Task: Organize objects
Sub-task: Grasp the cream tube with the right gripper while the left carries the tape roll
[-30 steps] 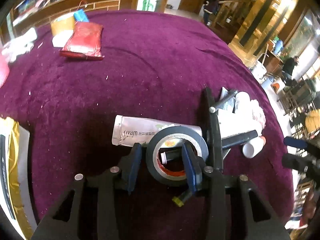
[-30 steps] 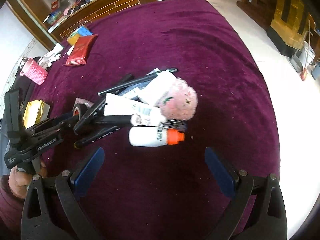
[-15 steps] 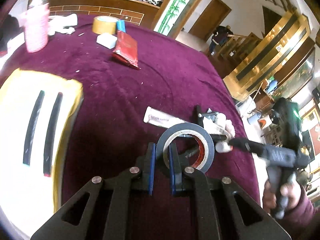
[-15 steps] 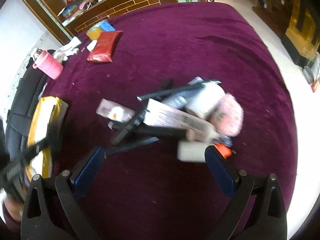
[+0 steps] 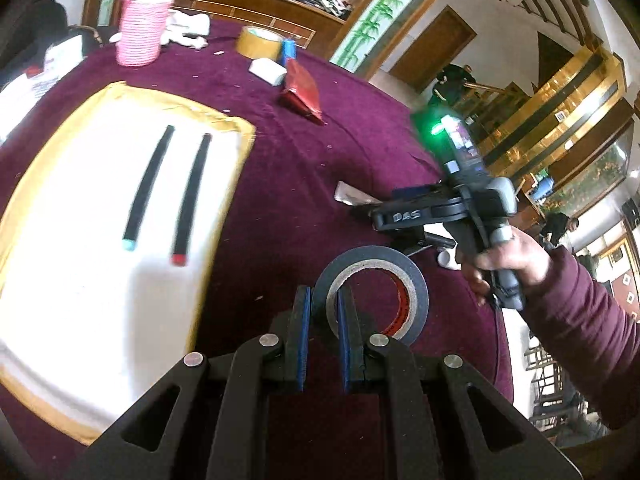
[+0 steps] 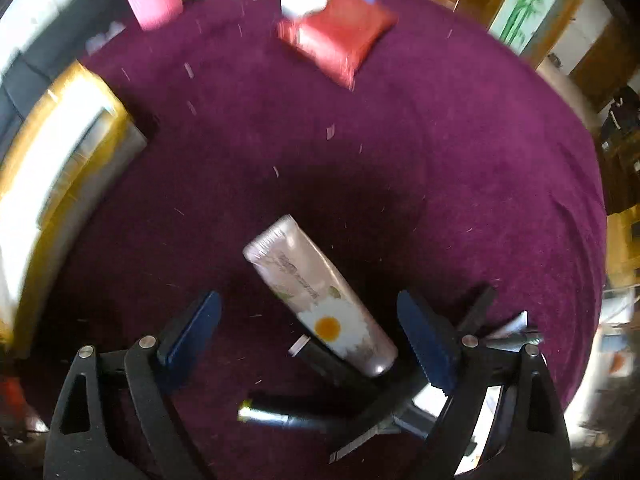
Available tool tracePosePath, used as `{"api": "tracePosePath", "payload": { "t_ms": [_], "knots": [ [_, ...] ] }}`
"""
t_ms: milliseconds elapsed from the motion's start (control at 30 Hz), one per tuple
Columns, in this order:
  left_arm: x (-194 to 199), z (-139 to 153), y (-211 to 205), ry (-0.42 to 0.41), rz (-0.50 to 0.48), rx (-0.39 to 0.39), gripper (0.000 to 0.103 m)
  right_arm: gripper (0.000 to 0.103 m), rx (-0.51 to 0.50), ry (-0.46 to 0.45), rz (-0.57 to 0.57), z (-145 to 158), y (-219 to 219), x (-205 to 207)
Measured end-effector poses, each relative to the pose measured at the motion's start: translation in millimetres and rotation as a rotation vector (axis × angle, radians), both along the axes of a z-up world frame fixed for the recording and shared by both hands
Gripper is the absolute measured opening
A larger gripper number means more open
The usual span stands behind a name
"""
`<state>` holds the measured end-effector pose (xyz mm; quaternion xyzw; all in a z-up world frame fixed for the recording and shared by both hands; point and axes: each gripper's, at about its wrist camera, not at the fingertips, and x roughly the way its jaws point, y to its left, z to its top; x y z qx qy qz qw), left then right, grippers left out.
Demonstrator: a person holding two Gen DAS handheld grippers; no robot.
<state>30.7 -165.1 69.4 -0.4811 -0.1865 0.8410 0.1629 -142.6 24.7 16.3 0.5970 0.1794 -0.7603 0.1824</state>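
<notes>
tape roll lifted clear as second gripper lines up on cream tube

the left gripper point(image 5: 323, 320) is clamped on the wall of a black tape roll point(image 5: 372, 292), one pad inside the ring, one outside, so the roll hangs upright above the purple tablecloth point(image 5: 280, 184), near a white tray with a gold rim point(image 5: 224, 120) where two dark pens point(image 5: 168, 188) lie side by side, likely the sorting spot. the right gripper point(image 6: 310, 334) points steeply down, its jaws apart and just now narrowing, straddling but not touching a cream tube point(image 6: 316, 296) lying aslant on the cloth over other clutter.
</notes>
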Motion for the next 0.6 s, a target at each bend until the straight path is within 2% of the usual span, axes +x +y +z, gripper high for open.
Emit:
{"api": "tracePosePath", "payload": {
  "t_ms": [33, 67, 100, 200, 300, 400, 600],
  "knots": [
    [3.3, 0.5, -5.1, 0.002, 0.007, -0.001, 0.01, 0.077, 0.03, -0.024, -0.002, -7.6, -0.8, -3.1],
    [6.5, 1.1, -12.3, 0.003, 0.02, -0.002, 0.01, 0.072, -0.011, -0.046, -0.024, -8.2, 4.2, -6.1],
    [8.3, 1.0, -17.4, 0.004, 0.029, 0.0, 0.01, 0.06, -0.044, -0.077, -0.055, -7.7, 10.5, -10.0],
    [12.1, -1.6, -33.4, -0.003, 0.057, 0.022, 0.01, 0.042, -0.058, -0.11, -0.115, -3.4, 21.8, -18.6],
    [12.1, -2.3, -44.5, 0.002, 0.08, 0.036, 0.01, 0.029, -0.173, -0.2, -0.163, -1.4, 27.4, -19.6],
    [10.1, -0.9, -48.6, 0.01, 0.085, 0.033, 0.01, 0.029, -0.166, -0.186, -0.152, -1.5, 16.4, -6.5],
    [10.5, -0.7, -51.2, 0.011, 0.08, 0.03, 0.01, 0.03, -0.018, -0.023, -0.128, -4.9, -6.4, 13.7]
  ]
}}
